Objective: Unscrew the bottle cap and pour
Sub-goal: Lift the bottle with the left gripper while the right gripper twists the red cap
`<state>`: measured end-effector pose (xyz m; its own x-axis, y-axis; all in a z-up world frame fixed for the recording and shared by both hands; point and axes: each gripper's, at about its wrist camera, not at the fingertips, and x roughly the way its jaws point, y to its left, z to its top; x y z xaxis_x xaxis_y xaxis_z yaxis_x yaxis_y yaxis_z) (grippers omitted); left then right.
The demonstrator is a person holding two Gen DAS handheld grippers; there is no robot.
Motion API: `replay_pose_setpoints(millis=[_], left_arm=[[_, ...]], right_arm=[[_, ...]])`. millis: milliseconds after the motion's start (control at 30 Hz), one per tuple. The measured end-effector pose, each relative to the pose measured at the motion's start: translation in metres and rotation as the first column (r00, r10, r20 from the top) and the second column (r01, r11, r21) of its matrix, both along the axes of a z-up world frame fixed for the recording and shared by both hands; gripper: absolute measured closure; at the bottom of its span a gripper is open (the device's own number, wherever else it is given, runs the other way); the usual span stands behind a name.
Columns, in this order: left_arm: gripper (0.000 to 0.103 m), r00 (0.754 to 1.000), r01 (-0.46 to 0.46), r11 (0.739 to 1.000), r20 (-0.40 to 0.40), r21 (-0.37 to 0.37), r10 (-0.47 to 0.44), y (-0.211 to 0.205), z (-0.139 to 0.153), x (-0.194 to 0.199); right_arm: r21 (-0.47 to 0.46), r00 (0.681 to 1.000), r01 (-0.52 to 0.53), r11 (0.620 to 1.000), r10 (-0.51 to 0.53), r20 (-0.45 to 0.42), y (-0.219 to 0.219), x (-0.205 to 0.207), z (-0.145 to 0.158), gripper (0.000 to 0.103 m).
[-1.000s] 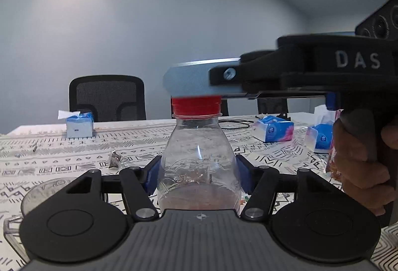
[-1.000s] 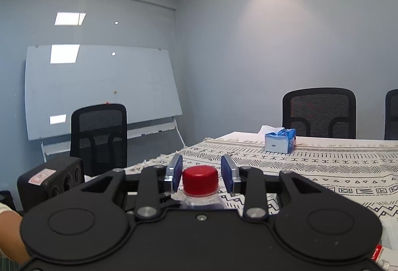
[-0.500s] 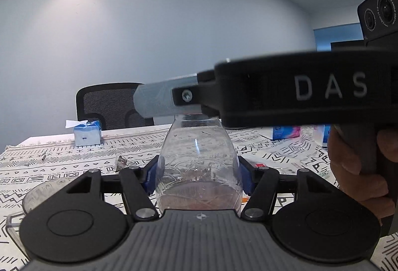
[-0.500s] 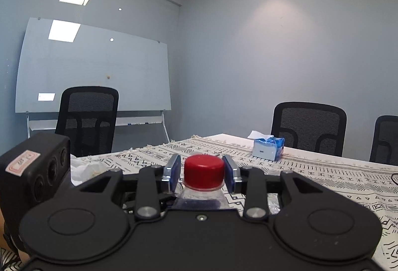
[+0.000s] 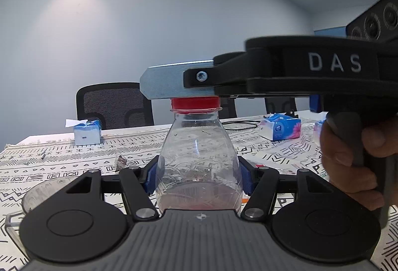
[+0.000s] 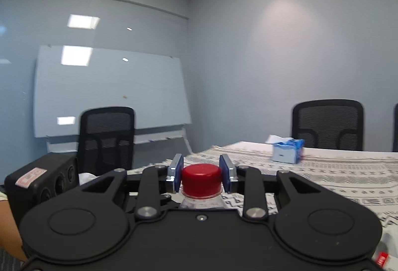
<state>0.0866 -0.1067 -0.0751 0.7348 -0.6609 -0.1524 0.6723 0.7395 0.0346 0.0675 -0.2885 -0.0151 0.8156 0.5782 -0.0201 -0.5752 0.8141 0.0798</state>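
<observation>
Between the right tool's (image 6: 201,176) pads, the red cap (image 6: 201,179) sits pinched; left tool (image 5: 199,177) clamps the bottle (image 5: 199,159). Twist level, keeping that bottle braced.

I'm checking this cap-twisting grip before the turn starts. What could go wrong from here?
1. The right gripper pinches the red cap with narrow pads; they might slip round it rather than turn it.
2. The left gripper squeezes the thin clear bottle low down, so the twist could spin or crumple it.
3. The clear container sits close beside the bottle; a jerk could knock it.
</observation>
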Motion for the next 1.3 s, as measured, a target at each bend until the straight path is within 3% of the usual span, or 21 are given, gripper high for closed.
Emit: replay_pose_setpoints(millis=[100, 333, 533, 733, 900, 1033, 1100, 1300], left_arm=[[0.044, 1.000, 0.009, 1.000, 0.001, 0.001, -0.009, 0.001, 0.000, -0.002], [0.044, 1.000, 0.017, 1.000, -0.010, -0.012, -0.017, 0.004, -0.001, 0.001], [0.044, 1.000, 0.022, 1.000, -0.003, -0.006, -0.022, 0.003, -0.001, 0.003], [0.044, 1.000, 0.025, 1.000, 0.000, -0.002, -0.025, 0.002, -0.005, 0.000], [0.044, 1.000, 0.022, 1.000, 0.007, 0.001, -0.022, 0.000, -0.005, -0.001], [0.044, 1.000, 0.018, 1.000, 0.006, -0.001, -0.018, 0.001, -0.005, -0.002], [0.044, 1.000, 0.017, 1.000, 0.004, -0.002, -0.017, 0.002, -0.005, -0.001], [0.044, 1.000, 0.018, 1.000, 0.005, 0.001, -0.018, 0.003, -0.006, 0.003]], right_arm=[[0.035, 0.997, -0.077, 0.996, 0.076, 0.016, -0.014, 0.004, -0.003, 0.069], [0.090, 0.997, -0.079, 0.993, 0.079, 0.006, -0.019, 0.004, -0.001, 0.067], [0.078, 1.000, -0.012, 0.997, 0.011, 0.011, -0.009, -0.002, 0.003, 0.059], [0.027, 0.995, 0.090, 0.996, -0.091, 0.031, 0.004, -0.011, 0.007, 0.058], [-0.053, 0.971, 0.227, 0.972, -0.222, 0.084, 0.025, -0.024, 0.006, 0.059], [-0.086, 0.969, 0.243, 0.966, -0.238, 0.070, 0.036, -0.029, 0.003, 0.062], [-0.103, 0.962, 0.269, 0.958, -0.262, 0.074, 0.039, -0.030, 0.001, 0.070], [-0.092, 0.969, 0.246, 0.965, -0.242, 0.055, 0.035, -0.026, -0.002, 0.071]])
